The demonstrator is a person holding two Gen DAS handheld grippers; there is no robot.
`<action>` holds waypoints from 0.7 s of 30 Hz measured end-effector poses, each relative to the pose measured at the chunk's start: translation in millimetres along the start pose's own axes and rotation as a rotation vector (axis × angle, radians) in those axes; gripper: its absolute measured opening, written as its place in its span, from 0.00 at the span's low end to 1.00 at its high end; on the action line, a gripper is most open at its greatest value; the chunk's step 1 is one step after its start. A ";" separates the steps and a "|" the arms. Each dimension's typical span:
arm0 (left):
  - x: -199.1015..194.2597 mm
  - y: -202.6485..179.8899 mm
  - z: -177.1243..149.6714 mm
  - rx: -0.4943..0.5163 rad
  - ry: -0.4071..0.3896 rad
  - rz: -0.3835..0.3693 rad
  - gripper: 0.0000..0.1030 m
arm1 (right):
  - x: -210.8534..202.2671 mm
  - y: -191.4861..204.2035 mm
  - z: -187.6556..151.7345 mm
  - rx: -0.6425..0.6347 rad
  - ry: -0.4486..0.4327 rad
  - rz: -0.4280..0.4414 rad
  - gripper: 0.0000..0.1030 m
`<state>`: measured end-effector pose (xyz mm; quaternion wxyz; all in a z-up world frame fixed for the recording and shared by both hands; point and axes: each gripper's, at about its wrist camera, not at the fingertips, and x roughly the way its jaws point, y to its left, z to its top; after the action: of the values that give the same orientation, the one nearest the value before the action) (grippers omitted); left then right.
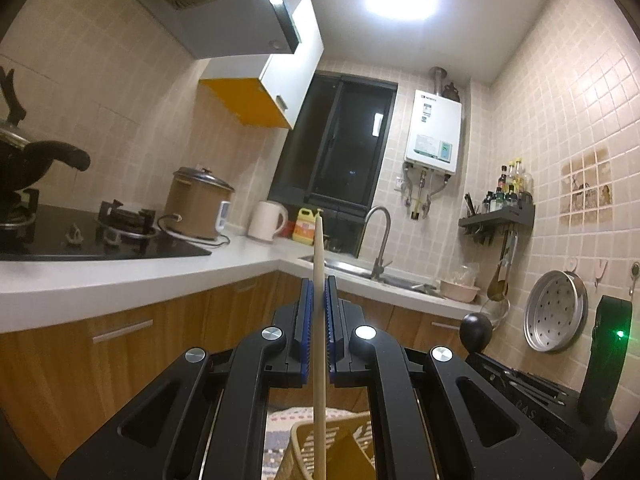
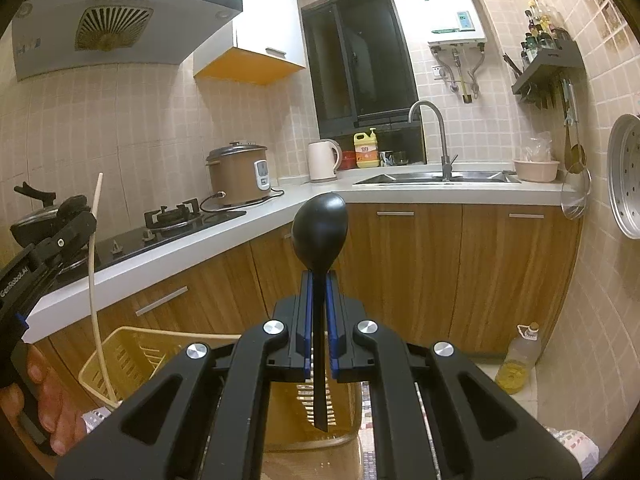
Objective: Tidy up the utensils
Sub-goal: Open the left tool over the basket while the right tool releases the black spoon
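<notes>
My left gripper [image 1: 319, 286] is shut on a pale wooden chopstick [image 1: 319, 320] that stands upright, its lower end over a yellow slotted basket [image 1: 320, 448]. My right gripper [image 2: 319, 280] is shut on the handle of a black spoon [image 2: 319, 232], bowl up, handle tip hanging over the same yellow basket [image 2: 120, 356]. In the right wrist view the left gripper [image 2: 80, 220] and the chopstick [image 2: 93, 280] show at the left. In the left wrist view the spoon's bowl [image 1: 475, 330] and the right gripper body show at the lower right.
An L-shaped white counter [image 2: 260, 216] over wooden cabinets holds a gas hob [image 2: 176, 216], a rice cooker [image 2: 240, 176], a kettle [image 2: 323, 160] and a sink [image 2: 436, 178]. An oil bottle [image 2: 518, 360] stands on the floor at the right. A steamer tray [image 2: 626, 176] hangs on the right wall.
</notes>
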<state>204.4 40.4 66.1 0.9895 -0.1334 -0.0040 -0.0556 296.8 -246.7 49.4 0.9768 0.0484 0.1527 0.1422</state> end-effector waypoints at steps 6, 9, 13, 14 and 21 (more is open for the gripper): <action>-18.9 0.8 7.1 0.003 0.030 -0.023 0.20 | -10.7 -1.7 -1.6 0.004 0.037 0.002 0.06; -32.5 2.2 8.4 -0.002 0.051 -0.036 0.25 | -23.2 -3.9 -4.7 0.007 0.060 0.014 0.24; -50.2 0.8 9.8 0.006 0.066 -0.052 0.29 | -47.1 -5.8 -7.1 0.002 0.055 0.008 0.43; -54.4 -0.1 9.9 0.011 0.072 -0.053 0.29 | -53.8 -6.2 -6.8 -0.002 0.056 0.006 0.43; -83.7 5.9 -3.5 -0.018 0.250 -0.070 0.34 | -96.2 -5.0 -12.1 -0.051 0.166 -0.009 0.43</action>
<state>121.8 54.3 59.3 0.9785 -0.1341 0.1152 -0.1065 206.6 -279.1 64.7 0.9623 0.0111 0.2296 0.1452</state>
